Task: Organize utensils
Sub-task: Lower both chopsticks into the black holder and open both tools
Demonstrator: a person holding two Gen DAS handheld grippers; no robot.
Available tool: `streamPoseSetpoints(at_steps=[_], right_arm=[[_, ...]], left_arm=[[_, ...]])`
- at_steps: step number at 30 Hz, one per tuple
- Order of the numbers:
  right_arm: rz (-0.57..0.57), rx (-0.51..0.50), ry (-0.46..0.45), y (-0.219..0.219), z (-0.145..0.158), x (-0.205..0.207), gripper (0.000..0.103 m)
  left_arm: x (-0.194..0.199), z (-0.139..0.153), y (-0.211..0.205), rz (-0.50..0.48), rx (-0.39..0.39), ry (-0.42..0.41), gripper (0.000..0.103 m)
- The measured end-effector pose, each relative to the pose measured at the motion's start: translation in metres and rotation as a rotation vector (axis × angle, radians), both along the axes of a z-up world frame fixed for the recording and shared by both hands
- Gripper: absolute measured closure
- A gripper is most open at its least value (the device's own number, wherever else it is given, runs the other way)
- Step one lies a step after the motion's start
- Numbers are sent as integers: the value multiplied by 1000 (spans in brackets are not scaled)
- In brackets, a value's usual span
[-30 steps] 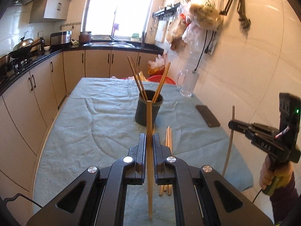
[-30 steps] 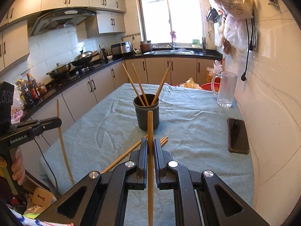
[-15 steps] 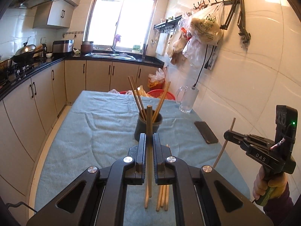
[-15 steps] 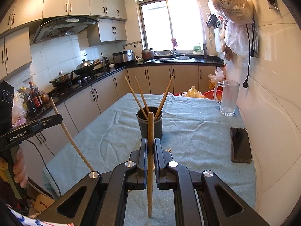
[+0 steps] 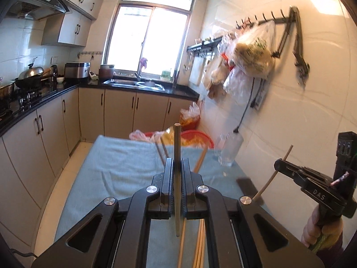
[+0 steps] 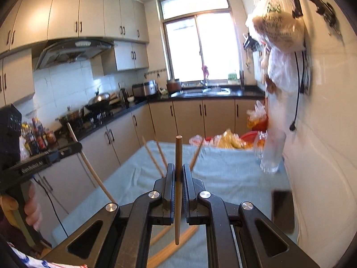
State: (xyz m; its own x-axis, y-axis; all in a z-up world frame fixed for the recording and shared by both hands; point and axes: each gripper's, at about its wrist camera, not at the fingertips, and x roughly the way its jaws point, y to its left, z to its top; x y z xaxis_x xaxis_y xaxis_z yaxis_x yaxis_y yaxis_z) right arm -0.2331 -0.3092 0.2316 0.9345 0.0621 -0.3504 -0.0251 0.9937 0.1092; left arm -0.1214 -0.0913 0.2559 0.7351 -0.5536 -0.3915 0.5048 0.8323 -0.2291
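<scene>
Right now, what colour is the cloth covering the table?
The cloth is pale blue-grey, plain; the right wrist view shows it best.

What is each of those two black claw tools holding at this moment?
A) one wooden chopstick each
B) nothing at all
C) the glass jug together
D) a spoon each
A: the left gripper pinches one upright chopstick, and the right gripper clamps another chopstick.
</scene>
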Motion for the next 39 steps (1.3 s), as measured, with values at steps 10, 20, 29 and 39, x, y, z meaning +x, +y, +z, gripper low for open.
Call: streamPoseSetpoints(at_steps=[10,20,29,39], right_arm=[[-26,33,-70,7,34,77,96],[-71,98,70,-10,-30,136,96],[-63,130,152,-18,-64,153,96],[-81,90,123,-13,-55,144,64]], left_arm=[[67,22,-51,40,-24,-41,97],[120,-49,-89,26,68,127,97],[106,-55,-80,33,98,111,94],[62,-35,-38,114,65,56,54]])
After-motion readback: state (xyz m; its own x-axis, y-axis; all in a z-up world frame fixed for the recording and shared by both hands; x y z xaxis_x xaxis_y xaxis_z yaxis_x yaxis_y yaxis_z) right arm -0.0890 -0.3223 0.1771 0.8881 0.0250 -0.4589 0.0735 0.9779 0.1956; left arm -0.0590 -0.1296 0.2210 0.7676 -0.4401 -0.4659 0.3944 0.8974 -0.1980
